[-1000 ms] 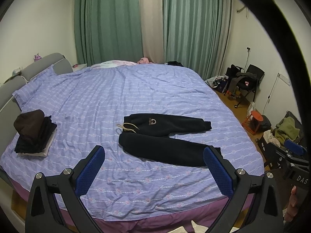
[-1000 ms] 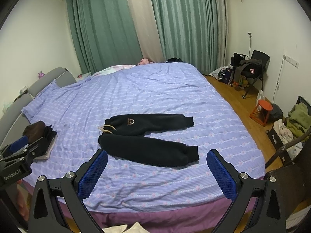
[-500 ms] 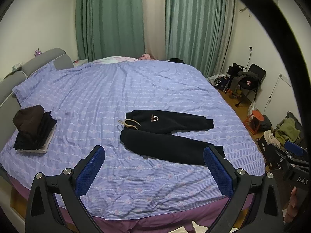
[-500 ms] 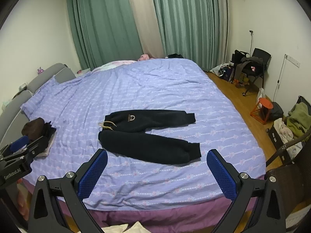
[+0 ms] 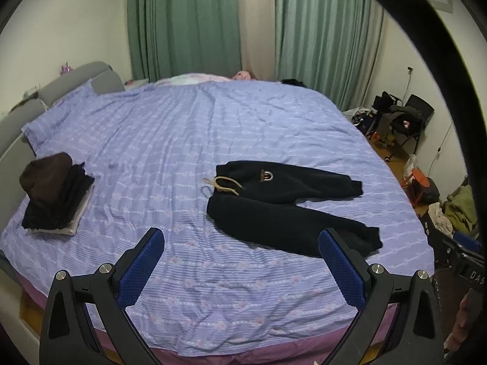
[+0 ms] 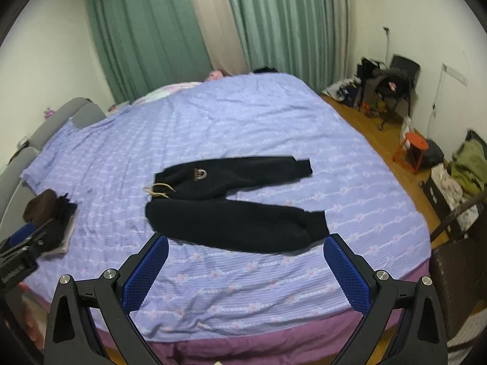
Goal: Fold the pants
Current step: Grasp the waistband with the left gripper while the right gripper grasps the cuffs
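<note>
Fingers of the left gripper and right gripper are spread wide and empty at the frame bottom. The black sweatpants lie flat mid-frame on the bed, legs splayed, ready for folding.

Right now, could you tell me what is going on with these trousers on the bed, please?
A person holds a claw in each hand, facing the bed. The black pants lie spread flat on the purple sheet, legs apart, not yet folded. The left claw and the right claw are both open, short of the pants, touching nothing. A stack of folded clothes sits to the left.
</note>
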